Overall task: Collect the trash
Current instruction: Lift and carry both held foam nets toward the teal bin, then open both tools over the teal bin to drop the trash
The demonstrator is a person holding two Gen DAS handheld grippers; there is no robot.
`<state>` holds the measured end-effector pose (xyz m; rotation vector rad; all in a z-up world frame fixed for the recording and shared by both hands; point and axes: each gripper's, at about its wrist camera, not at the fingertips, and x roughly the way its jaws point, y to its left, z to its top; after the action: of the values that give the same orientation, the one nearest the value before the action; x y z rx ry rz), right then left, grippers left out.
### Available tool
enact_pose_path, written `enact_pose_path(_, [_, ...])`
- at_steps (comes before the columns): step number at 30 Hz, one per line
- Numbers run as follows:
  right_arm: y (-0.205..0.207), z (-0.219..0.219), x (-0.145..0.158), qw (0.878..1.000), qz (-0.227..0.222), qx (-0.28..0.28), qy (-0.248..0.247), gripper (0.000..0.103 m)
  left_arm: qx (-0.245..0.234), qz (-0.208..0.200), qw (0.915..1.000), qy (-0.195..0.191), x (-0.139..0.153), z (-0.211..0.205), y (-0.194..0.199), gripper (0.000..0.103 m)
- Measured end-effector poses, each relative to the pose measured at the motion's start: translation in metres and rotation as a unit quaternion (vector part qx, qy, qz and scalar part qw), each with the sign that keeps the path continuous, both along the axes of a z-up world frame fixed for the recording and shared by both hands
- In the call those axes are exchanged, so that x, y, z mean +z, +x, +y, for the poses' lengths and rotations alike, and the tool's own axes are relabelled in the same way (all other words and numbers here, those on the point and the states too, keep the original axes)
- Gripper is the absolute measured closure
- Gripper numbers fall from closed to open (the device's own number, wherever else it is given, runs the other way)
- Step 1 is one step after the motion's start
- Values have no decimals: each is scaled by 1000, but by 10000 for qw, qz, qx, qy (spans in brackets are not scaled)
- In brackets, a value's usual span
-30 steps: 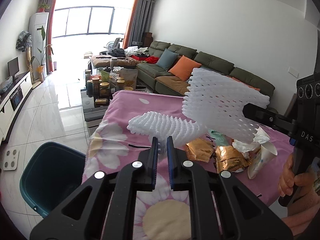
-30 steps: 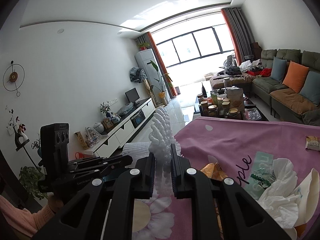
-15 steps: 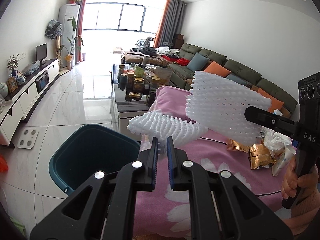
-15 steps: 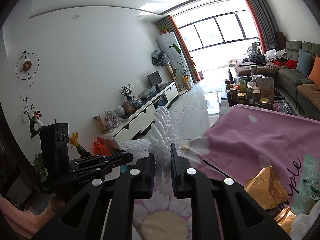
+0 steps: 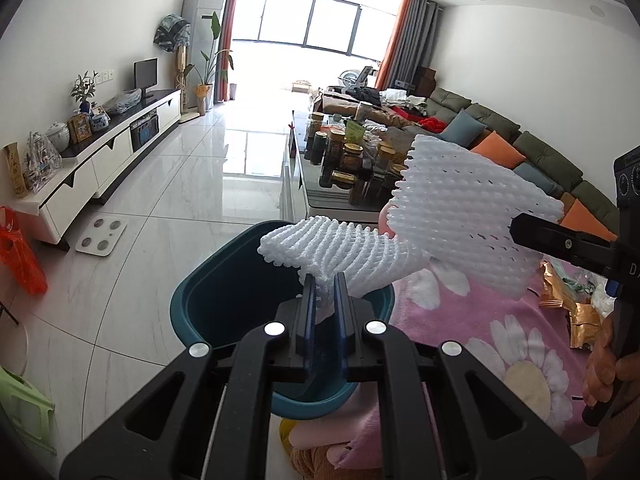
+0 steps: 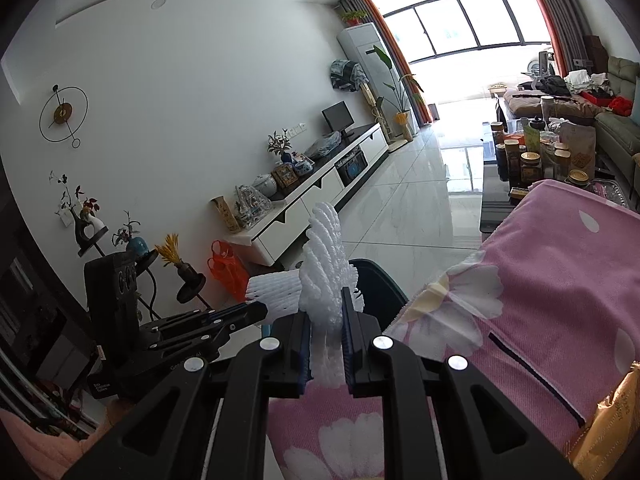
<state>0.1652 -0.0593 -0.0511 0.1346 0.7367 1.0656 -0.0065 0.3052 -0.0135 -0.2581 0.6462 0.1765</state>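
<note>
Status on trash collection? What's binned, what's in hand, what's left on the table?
Binned: nothing confirmable; the visible part of the teal bin interior looks empty.
In hand: the left hand-held gripper and the right hand-held gripper are each shut on a white foam net, the left net above the bin's rim, the right net at the table edge.
Left: gold wrappers and crumpled tissue on the pink tablecloth.

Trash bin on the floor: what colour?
Dark teal bin, clearest in the left wrist view.
</note>
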Motion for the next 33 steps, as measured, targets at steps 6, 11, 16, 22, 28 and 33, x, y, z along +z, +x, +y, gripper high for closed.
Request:
enact_pose_path(6, [12, 23, -10, 9997, 151, 44, -183, 90, 248, 262, 9993, -50, -19, 16, 9, 93])
enact_pose_path(11, [20, 43, -20, 9989, 289, 86, -346, 90, 318, 442, 9985, -42, -33, 24, 22, 93])
enact_pose_path(16, [25, 60, -29, 9977, 387, 128, -550, 90, 340, 588, 9977, -23, -44, 20, 37, 93])
enact_pose_path(22, [32, 85, -43, 9944, 547, 241, -876, 88, 402, 779, 9961, -31, -58, 14, 53, 91])
enact_pose_path(28, [40, 96, -56, 9916, 762, 130, -1039, 69, 430, 853, 9953, -149, -69, 10, 72, 74])
enact_pose_path(33, [43, 90, -55, 9922, 790, 43, -960, 67, 447, 888, 9948, -217, -78, 8, 82, 66])
